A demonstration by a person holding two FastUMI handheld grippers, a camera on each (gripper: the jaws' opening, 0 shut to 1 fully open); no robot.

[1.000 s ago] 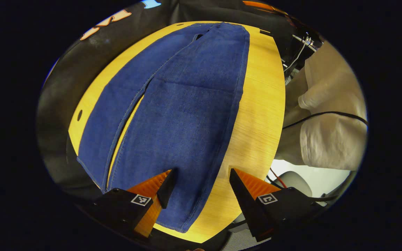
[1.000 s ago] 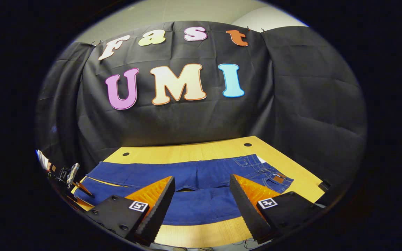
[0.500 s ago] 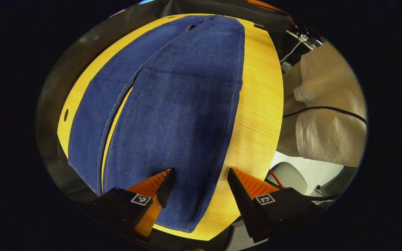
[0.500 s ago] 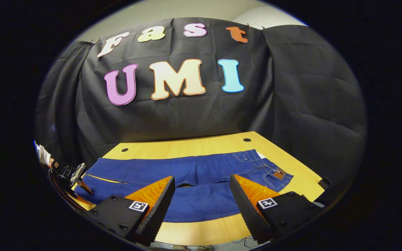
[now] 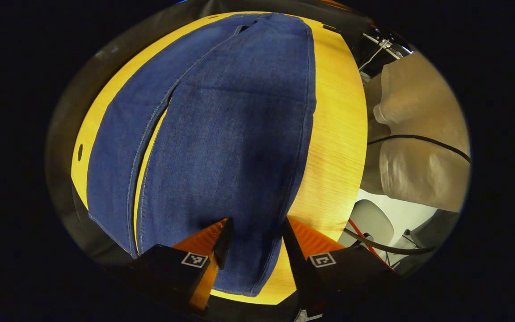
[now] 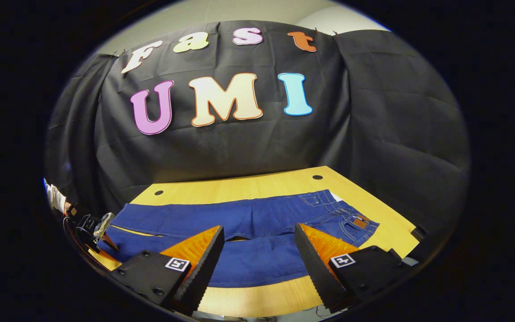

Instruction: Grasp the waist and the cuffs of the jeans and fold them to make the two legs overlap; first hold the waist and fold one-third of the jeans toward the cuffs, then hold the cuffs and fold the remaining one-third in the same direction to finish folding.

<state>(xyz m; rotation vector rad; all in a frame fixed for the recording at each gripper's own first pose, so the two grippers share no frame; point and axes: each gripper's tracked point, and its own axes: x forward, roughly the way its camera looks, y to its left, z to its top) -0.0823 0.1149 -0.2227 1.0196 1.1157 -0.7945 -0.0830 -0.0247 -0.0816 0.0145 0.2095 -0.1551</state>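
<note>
Blue jeans (image 5: 221,125) lie flat on the yellow wooden table (image 5: 338,134), legs side by side with a narrow gap between them. In the left gripper view, my left gripper (image 5: 256,243) is down at the cuff end of the near leg (image 5: 239,281). Its fingers are partly closed and straddle that leg's outer edge, with denim between them and a gap still showing. In the right gripper view, the jeans (image 6: 239,219) stretch across the table, waist (image 6: 351,219) at the right. My right gripper (image 6: 257,255) hangs open above the front edge, holding nothing.
A person's beige clothing (image 5: 418,134) with a black cable across it is to the right of the table in the left gripper view, and a grey chair (image 5: 373,223) stands below it. The table has round holes (image 6: 317,177) near its far edge. The left gripper (image 6: 99,228) is at the far left.
My left gripper's fingers have drawn closer together around the near leg's edge by the cuff. The right gripper has stayed open and barely shifted.
</note>
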